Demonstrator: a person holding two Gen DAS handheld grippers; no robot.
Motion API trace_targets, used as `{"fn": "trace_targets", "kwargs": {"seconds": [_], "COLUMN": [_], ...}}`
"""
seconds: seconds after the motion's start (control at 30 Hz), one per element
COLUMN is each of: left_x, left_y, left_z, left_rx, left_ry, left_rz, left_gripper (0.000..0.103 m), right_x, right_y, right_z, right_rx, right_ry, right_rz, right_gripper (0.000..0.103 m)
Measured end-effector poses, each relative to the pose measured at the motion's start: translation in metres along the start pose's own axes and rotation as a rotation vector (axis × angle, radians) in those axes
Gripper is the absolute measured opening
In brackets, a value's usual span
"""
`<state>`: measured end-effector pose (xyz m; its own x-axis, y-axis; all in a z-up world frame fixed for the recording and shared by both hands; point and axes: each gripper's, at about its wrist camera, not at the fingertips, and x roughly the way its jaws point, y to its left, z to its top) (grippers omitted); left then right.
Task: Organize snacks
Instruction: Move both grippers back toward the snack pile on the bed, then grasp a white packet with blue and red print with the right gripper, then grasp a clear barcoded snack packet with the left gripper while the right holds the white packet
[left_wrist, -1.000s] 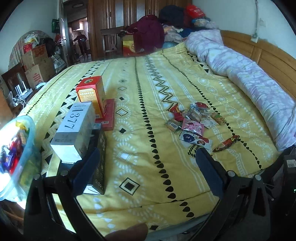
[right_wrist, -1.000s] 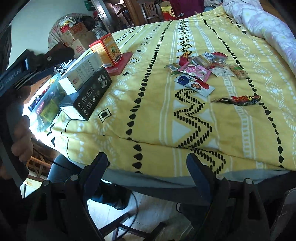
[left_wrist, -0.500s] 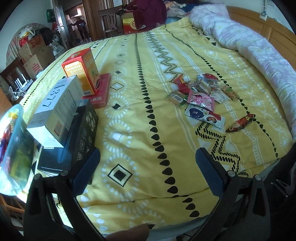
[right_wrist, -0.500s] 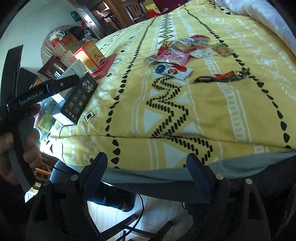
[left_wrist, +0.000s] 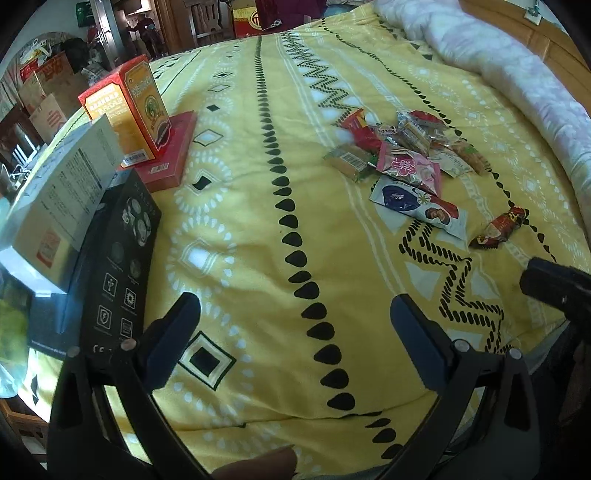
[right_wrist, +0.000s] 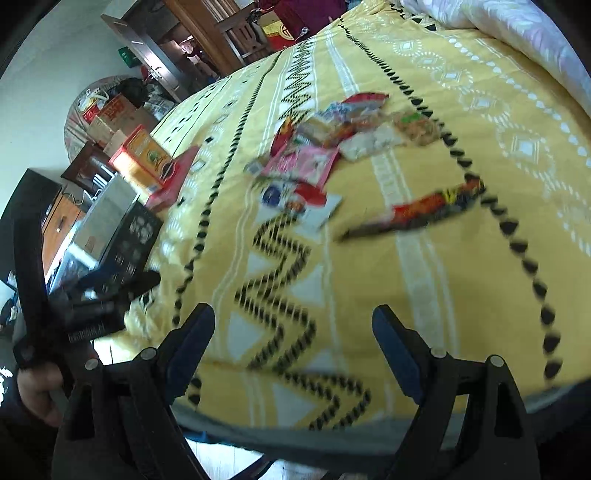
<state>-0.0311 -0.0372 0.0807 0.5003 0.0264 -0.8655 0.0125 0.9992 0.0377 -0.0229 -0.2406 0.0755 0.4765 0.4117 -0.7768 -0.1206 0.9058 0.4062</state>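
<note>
At two o'clock, light crinkly snacks (left_wrist: 406, 162) are lying; my empty spread claws (left_wrist: 295, 332) (right_wrist: 293, 339) are favouring their edges.

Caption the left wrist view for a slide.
Open left gripper hovers over the yellow bedspread, snack packets ahead, stacked boxes at left.

Yellow patterned bedspread (left_wrist: 258, 206), lilac quilt (left_wrist: 517, 74), cardboard boxes (left_wrist: 48, 96)

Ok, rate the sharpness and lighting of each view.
Left wrist: sharp, even daylight, readable pink foil snack packet, fisheye bending at the edges. Right wrist: motion-smeared, the long red candy wrapper streaked, floor below the yellow patterned bedspread blown out.
</note>
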Motion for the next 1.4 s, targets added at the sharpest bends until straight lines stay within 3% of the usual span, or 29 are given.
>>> {"fn": "trace_targets", "kwargs": {"seconds": [0.1,0.27,0.4,0.43,0.47,0.53,0.57,0.7,0.9,1.13,1.3,1.37,1.4], "left_x": [0.007,0.011,0.018,0.020,0.023,0.029,0.033,0.052,0.089,0.102,0.116,0.117,0.117], "left_y": [0.000,0.001,0.001,0.001,0.001,0.002,0.001,-0.013,-0.030,-0.037,-0.049,-0.044,-0.043], "left_z": [0.003,0.011,0.023,0.027,0.033,0.043,0.049,0.068,0.092,0.113,0.112,0.112,0.111], "left_rx": [-0.009,-0.010,-0.015,-0.020,-0.027,-0.039,-0.042,0.006,0.170,0.216,0.278,0.254,0.248], "left_ry": [0.005,-0.011,-0.022,-0.026,-0.033,-0.040,-0.044,-0.040,-0.067,-0.120,-0.120,-0.121,-0.118], "left_rz": [-0.008,-0.003,-0.006,-0.014,-0.024,-0.043,-0.054,-0.064,-0.069,-0.118,-0.120,-0.143,-0.160], "left_gripper": [0.103,0.103,0.102,0.101,0.099,0.090,0.090,0.087,0.089,0.092,0.094,0.088,0.073], "right_x": [0.031,0.092,0.132,0.131,0.125,0.102,0.091,0.057,0.058,0.075,0.085,0.084,0.083], "right_y": [0.011,0.025,0.025,0.025,0.023,0.011,0.007,-0.014,-0.026,-0.025,-0.020,-0.018,-0.016], "right_z": [0.035,0.075,0.077,0.075,0.074,0.071,0.066,0.042,0.036,0.038,0.038,0.037,0.036], "right_rx": [-0.147,-0.314,-0.345,-0.343,-0.316,-0.165,-0.119,-0.016,0.029,0.017,-0.005,-0.023,-0.037], "right_ry": [0.049,0.115,0.168,0.154,0.150,0.142,0.129,0.071,0.077,0.125,0.132,0.127,0.123], "right_rz": [0.001,-0.074,-0.119,-0.143,-0.139,0.011,0.063,0.121,0.134,0.114,0.104,0.093,0.082], "right_gripper": [0.084,0.083,0.067,0.055,0.050,0.040,0.038,0.032,0.032,0.045,0.047,0.047,0.045]}}
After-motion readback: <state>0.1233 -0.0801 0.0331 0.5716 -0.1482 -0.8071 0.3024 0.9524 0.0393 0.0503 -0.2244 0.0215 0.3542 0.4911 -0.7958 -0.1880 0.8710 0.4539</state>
